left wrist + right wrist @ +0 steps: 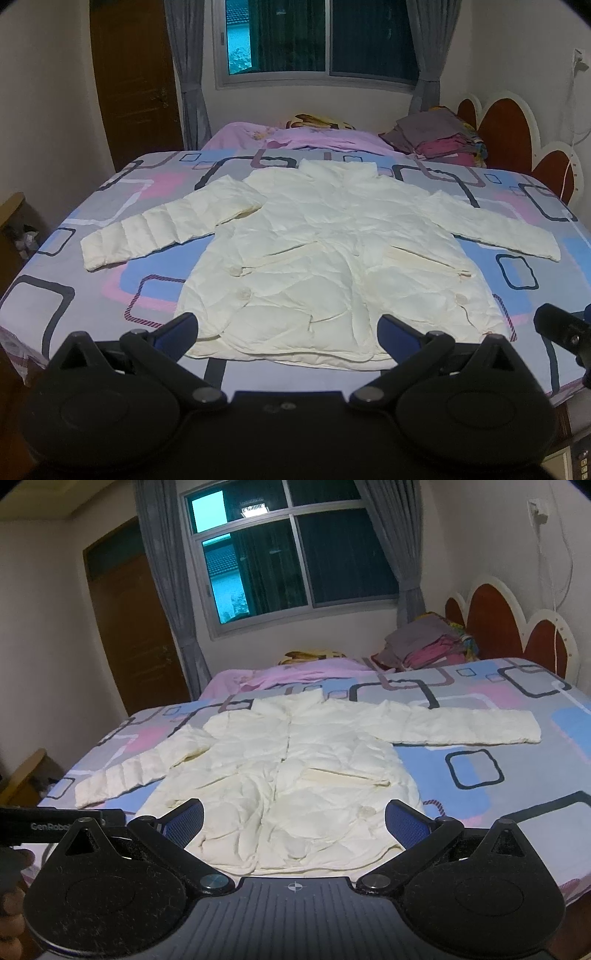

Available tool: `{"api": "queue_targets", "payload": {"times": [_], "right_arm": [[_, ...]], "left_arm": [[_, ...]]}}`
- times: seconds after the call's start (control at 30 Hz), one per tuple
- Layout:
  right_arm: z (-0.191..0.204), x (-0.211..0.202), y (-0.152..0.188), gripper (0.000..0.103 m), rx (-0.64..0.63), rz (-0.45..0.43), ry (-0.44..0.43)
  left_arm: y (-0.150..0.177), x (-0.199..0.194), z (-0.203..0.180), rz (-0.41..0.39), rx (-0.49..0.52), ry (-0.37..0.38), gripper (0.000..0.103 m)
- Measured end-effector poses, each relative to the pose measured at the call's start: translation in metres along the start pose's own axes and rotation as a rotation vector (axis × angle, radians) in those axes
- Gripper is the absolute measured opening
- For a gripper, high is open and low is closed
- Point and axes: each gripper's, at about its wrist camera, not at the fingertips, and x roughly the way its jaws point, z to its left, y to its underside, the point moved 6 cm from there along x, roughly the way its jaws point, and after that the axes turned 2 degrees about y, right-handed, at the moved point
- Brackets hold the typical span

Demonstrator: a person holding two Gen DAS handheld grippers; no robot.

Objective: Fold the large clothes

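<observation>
A white padded jacket lies flat, front up, on the patterned bed sheet, both sleeves spread out to the sides. In the right wrist view the same jacket shows its hem nearest me. My left gripper hovers open over the hem with nothing between its blue pads. My right gripper is open too, just above the hem's middle. Part of the right gripper shows at the right edge of the left wrist view. The left gripper's black body shows at the left of the right wrist view.
A pile of folded clothes sits at the far right by the red headboard. A pink blanket lies at the far end below the window. A wooden door stands at the left. A person's hand shows low left.
</observation>
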Motion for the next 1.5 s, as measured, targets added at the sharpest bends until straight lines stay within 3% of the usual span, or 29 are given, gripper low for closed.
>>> {"api": "queue_targets", "payload": {"times": [1.5], "right_arm": [[-0.005, 0.011, 0.004, 0.103, -0.005, 0.011, 0.016]], "left_arm": [[0.003, -0.008, 0.021, -0.003, -0.007, -0.038, 0.103]]}}
